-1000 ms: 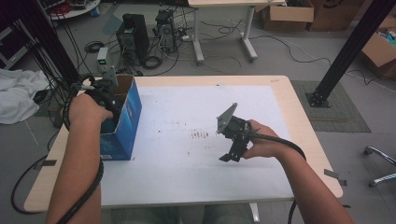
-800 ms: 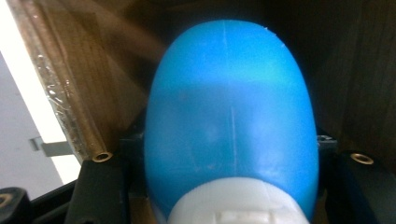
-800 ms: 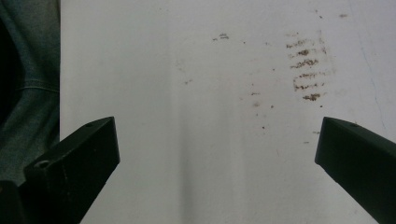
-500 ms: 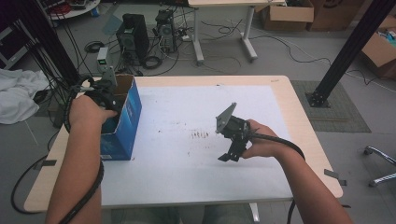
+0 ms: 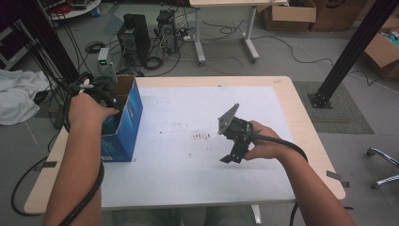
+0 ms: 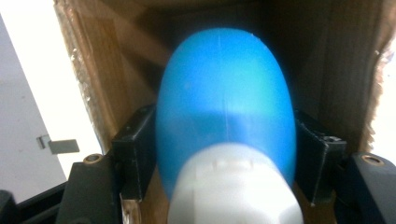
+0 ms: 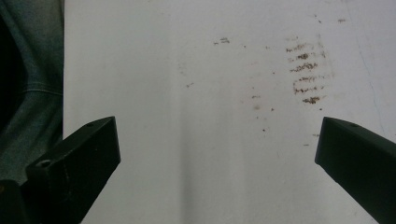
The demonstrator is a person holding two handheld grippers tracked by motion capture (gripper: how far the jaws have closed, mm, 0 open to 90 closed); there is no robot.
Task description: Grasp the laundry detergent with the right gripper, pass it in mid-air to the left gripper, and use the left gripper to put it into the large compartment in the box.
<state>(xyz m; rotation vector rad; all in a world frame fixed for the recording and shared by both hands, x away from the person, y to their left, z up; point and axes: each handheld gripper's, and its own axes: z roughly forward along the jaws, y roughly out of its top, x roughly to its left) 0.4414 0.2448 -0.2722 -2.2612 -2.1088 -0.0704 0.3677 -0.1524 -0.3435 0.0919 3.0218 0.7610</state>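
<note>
A blue egg-shaped object (image 6: pixel 224 93) with a white cap (image 6: pixel 233 191) stands between the jaws of my left gripper (image 6: pixel 224 154), deep inside a cardboard box (image 6: pixel 116 56). The jaws have just been opening; the pads flank the object's sides closely without a clear squeeze. From above, my left gripper (image 5: pixel 101 96) reaches down into the blue box (image 5: pixel 123 127) at the table's left. My right gripper (image 5: pixel 233 155) hovers low over the white tabletop, open, with nothing between its fingers. The right gripper view shows the same gripper (image 7: pixel 217 154) with wide jaws above bare white surface.
The white table (image 5: pixel 188 188) carries faint brown smudges (image 5: pixel 202 136), which also appear as smudges (image 7: pixel 306 70) ahead of the right jaws. Computer towers, cables and cardboard boxes stand on the floor beyond the far edge. A black post (image 5: pixel 348 52) rises at right.
</note>
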